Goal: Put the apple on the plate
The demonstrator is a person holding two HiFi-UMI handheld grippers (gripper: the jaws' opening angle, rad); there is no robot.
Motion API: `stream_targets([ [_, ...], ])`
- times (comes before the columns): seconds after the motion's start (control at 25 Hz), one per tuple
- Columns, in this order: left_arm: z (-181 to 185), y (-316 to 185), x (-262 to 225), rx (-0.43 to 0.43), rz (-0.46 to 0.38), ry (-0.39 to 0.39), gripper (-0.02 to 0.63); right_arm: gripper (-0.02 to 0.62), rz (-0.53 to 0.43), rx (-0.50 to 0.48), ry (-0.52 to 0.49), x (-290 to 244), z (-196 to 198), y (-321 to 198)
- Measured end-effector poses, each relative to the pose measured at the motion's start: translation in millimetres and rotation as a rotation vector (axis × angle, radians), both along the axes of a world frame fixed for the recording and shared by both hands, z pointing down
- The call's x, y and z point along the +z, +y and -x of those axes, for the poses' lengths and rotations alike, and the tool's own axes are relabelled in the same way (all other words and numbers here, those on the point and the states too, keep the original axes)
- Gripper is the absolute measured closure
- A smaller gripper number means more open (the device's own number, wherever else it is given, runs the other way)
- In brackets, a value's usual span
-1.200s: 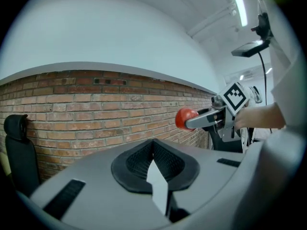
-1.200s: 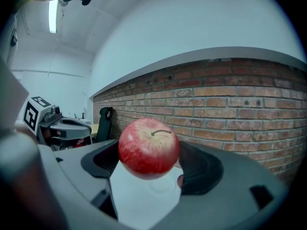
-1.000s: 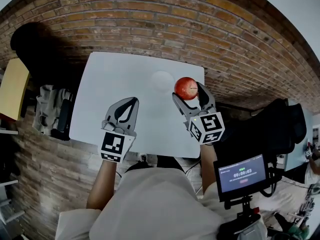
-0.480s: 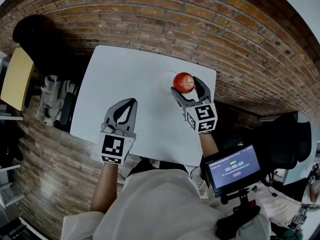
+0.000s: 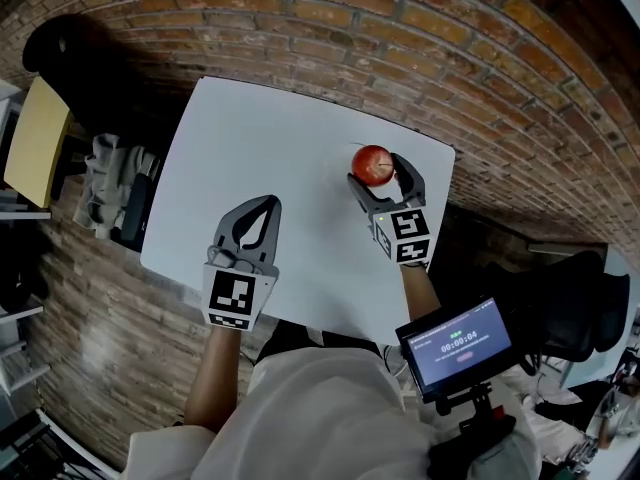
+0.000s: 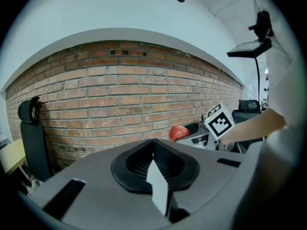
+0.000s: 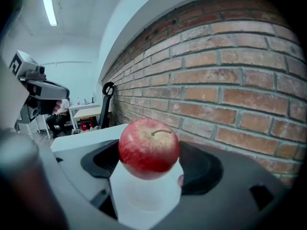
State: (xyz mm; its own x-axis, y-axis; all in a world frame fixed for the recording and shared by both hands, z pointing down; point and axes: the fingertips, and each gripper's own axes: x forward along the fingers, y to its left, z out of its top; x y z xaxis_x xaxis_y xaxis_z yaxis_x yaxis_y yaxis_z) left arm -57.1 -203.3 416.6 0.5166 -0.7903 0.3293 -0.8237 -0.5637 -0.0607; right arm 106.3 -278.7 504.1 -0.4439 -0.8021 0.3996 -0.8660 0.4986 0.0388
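Right gripper (image 5: 377, 173) holding the red apple (image 5: 372, 164) at the far right of the white tabletop (image 5: 250, 138)
In the right gripper view the two jaws are spread about the apple's width and press on it from either side, with the stem upward. A pale round plate (image 7: 144, 196) shows faintly right under the fruit, between the jaws. Whether the apple touches the plate cannot be told. The brick wall (image 7: 230, 80) runs close behind. The left gripper (image 5: 263, 204) hovers over the near left part of the tabletop, well apart from the apple, its jaw tips pressed together with nothing between them
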Motion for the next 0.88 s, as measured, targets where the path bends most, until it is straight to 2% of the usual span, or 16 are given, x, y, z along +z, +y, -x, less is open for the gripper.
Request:
stream_targets([
  [0.88,-0.8,-14.4,51.6,-0.013,0.111,-0.014,0.601,0.216,0.126,-0.022,0.072,85.0,4.7,-27.1],
])
